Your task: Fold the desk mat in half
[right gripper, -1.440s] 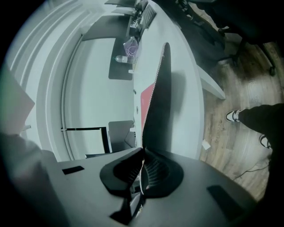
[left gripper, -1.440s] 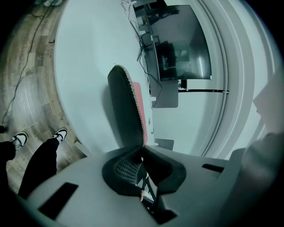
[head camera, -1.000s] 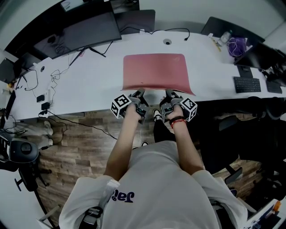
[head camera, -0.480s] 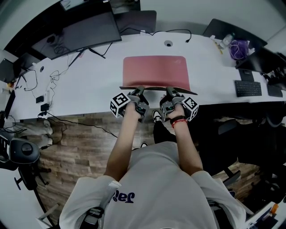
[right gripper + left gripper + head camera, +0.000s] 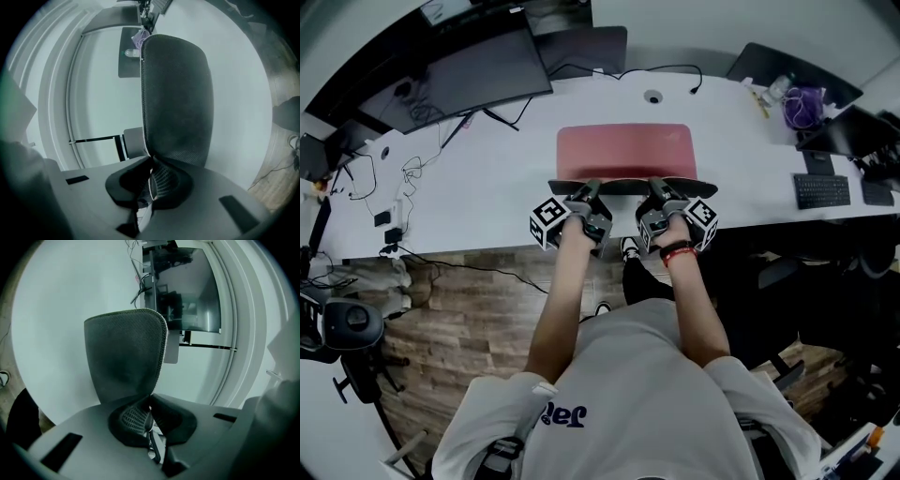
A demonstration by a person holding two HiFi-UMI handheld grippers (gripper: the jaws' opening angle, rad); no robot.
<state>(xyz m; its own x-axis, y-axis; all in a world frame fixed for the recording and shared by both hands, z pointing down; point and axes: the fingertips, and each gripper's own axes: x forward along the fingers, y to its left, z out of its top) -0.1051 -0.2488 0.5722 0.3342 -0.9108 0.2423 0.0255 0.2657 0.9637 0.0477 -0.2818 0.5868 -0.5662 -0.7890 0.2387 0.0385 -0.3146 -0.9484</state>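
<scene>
Plainly, the pink desk mat (image 5: 625, 150) lies across the middle of the white worktop (image 5: 487, 178), its far part flat and its near edge raised off the surface, so that the dark underside shows as a narrow band. The left gripper (image 5: 586, 195) and the right gripper (image 5: 662, 192) each have that near edge pinched: in both gripper views the fingers (image 5: 133, 419) are clamped together on the mat's thin, textured edge, which rises as a dark flap in front of them. Each gripper bears a cube (image 5: 548, 222) with black-and-white square markers. Dark lettering on the person's white shirt (image 5: 558, 414) appears upside down and is probably too small to read. A dark monitor (image 5: 469, 80) and loose cables (image 5: 412, 169) sit to the far left, a keyboard (image 5: 820, 190) to the right. Below the worktop is a wood-plank floor (image 5: 459, 319).
</scene>
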